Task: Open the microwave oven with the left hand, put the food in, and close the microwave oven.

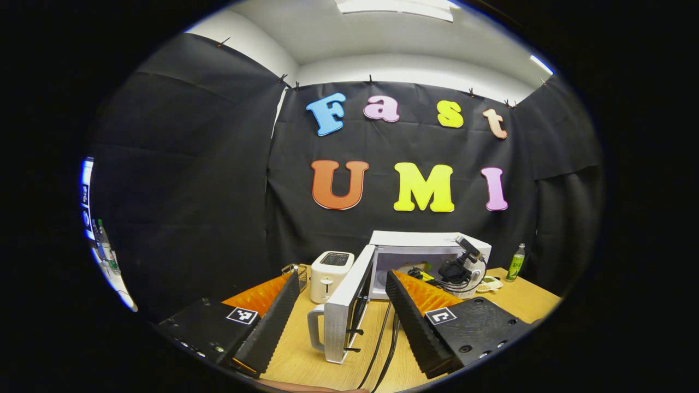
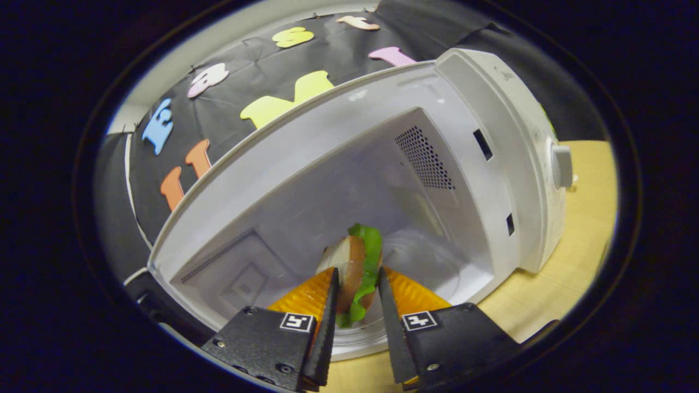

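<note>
Right gripper clamps the sandwich inside the microwave; left gripper spread wide. Early release risks toppling.

A white toaster stands on the wooden counter, near the back; a little wire basket sits just to its left, close beside it; a green bottle stands upright at the far right of the counter, by the black cloth wall; two black cables run across the wood toward the front; more bottles stand far off at the left edge.
</note>
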`<control>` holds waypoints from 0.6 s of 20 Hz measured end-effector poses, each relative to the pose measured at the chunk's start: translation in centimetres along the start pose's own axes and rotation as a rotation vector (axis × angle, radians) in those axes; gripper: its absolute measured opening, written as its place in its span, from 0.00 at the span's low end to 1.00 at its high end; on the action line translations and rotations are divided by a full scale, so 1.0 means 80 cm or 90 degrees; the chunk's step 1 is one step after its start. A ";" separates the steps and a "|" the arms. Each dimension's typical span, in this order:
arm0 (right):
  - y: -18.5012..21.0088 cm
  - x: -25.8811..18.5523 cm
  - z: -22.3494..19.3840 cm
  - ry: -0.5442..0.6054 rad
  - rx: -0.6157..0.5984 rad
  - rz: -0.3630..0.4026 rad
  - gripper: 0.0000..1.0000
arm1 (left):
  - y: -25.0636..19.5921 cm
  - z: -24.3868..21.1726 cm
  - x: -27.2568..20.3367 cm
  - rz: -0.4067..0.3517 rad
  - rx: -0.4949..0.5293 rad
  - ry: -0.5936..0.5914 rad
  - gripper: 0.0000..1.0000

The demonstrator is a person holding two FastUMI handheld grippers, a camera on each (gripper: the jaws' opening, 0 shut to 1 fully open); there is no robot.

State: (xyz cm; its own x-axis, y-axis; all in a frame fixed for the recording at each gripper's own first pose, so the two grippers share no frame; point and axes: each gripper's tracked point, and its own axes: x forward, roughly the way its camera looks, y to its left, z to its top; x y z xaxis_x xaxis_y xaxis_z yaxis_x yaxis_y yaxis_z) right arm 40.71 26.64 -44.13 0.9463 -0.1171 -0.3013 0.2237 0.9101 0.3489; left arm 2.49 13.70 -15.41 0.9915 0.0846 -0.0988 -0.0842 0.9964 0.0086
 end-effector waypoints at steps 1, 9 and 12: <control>-0.005 0.001 -0.002 -0.007 -0.026 -0.014 0.36 | 0.000 0.000 0.001 0.002 0.008 0.004 0.95; 0.013 -0.014 0.002 -0.052 -0.120 0.030 0.88 | 0.021 -0.010 -0.013 0.028 0.024 0.035 0.95; 0.019 -0.039 0.009 -0.041 -0.121 0.048 1.00 | 0.035 -0.008 -0.025 0.038 0.029 0.040 0.95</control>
State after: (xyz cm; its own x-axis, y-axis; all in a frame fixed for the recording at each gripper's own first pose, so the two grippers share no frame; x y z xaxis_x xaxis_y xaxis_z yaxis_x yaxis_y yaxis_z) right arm 38.28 28.11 -42.06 0.9729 -0.0649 -0.2219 0.1089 0.9753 0.1922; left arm 0.24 16.29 -15.80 0.9765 0.1453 -0.1589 -0.1371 0.9886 0.0614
